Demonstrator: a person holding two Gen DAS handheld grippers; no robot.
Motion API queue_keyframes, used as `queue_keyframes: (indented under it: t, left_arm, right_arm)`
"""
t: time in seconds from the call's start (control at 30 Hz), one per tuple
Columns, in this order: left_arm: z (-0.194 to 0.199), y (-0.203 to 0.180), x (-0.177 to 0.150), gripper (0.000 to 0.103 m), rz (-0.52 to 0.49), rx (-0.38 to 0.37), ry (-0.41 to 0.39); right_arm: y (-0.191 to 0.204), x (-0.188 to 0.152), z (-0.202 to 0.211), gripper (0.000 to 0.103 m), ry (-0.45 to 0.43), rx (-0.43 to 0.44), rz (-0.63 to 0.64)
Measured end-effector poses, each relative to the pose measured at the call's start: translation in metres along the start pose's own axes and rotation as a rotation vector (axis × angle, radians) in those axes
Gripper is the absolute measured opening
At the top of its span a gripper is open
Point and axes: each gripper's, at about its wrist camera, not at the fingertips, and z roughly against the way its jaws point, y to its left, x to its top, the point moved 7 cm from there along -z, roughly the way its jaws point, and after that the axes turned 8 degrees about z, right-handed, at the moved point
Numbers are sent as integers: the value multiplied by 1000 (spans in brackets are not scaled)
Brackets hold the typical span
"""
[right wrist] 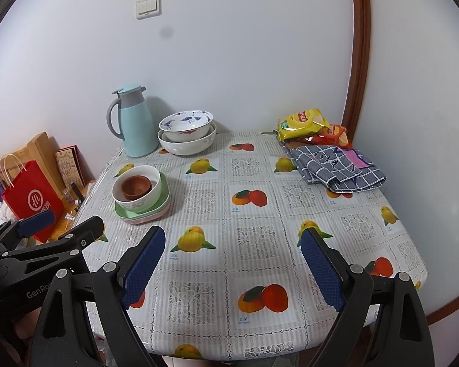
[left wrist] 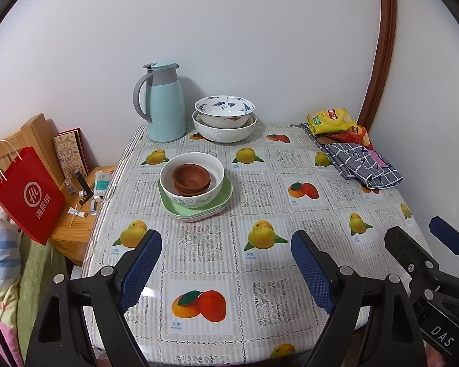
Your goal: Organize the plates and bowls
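Note:
Two brown clay bowls [left wrist: 191, 177] sit nested inside a white bowl [left wrist: 195, 197], which stands on stacked green and pink plates [left wrist: 223, 197] at the table's middle left; the stack also shows in the right wrist view [right wrist: 140, 197]. At the back, a blue-patterned white bowl [left wrist: 225, 107] is nested in larger white bowls [left wrist: 225, 134], and shows in the right wrist view too [right wrist: 186, 122]. My left gripper [left wrist: 226, 263] is open and empty over the near table edge. My right gripper [right wrist: 232, 263] is open and empty beside it; it also shows in the left wrist view [left wrist: 425, 232].
A light blue thermos jug [left wrist: 163, 104] stands at the back left beside the bowls. Snack packets [left wrist: 333, 120] and a folded checked cloth [left wrist: 364, 165] lie at the back right. A red paper bag [left wrist: 29, 195] and small items sit on a wooden stand left of the table.

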Motion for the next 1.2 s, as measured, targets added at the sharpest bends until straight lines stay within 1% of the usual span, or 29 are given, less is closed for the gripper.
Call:
queue_keyframes:
  t: [0.83, 1.2]
  left_arm:
    - [4, 0, 1, 86, -1, -1, -5]
    - [7, 0, 6, 86, -5, -1, -16]
  right_arm:
    - [2, 0, 6, 90, -13, 2, -2]
    - [0, 1, 9, 90, -18, 5, -3]
